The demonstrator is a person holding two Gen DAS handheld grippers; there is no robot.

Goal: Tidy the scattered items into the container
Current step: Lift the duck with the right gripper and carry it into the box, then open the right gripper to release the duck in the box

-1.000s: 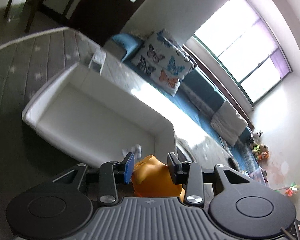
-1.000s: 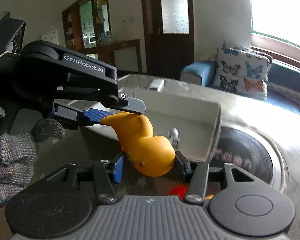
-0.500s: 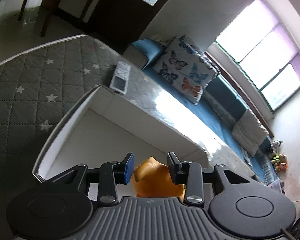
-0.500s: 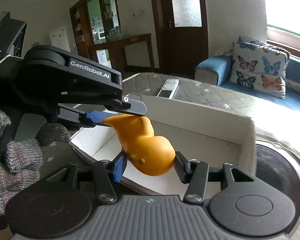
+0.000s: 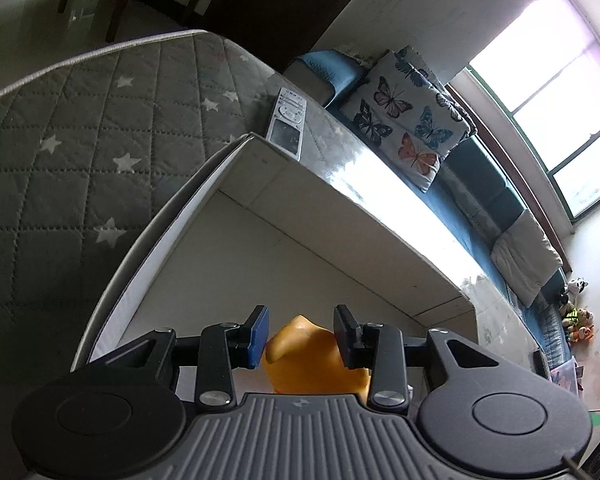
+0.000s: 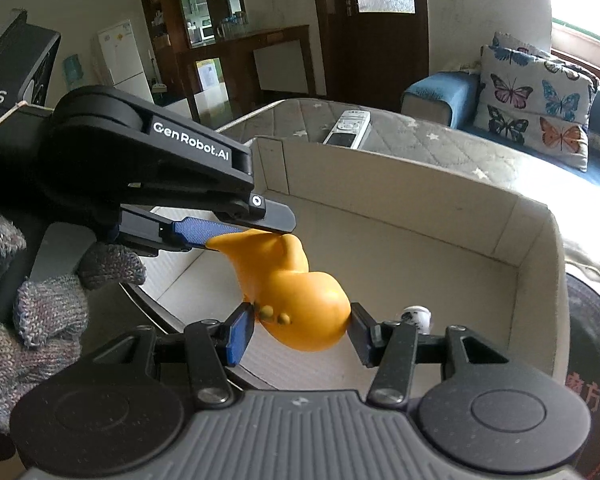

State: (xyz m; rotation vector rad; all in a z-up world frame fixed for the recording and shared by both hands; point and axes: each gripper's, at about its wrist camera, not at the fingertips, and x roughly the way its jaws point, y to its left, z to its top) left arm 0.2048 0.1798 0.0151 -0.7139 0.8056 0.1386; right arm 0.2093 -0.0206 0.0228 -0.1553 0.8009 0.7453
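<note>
Carrying an orange toy duck (image 6: 300, 304) above the white box (image 6: 540, 264) at frame centre, both grippers clamp it: the right gripper (image 6: 300, 332) its body, the left gripper (image 5: 300, 334), jaws just narrowed, its neck; next, lower and release together

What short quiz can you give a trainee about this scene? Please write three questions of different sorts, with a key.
1. True or false: only one gripper holds the orange toy above the white box.
2. Where does the remote control lie? A: in the box. B: on the quilted mattress beyond the box. C: on the sofa.
3. Which gripper holds the toy's thin end?

Key
1. False: both hold it.
2. B.
3. The left gripper, whose jaws have just been closing on the toy; the right gripper clamps the round body.
</note>
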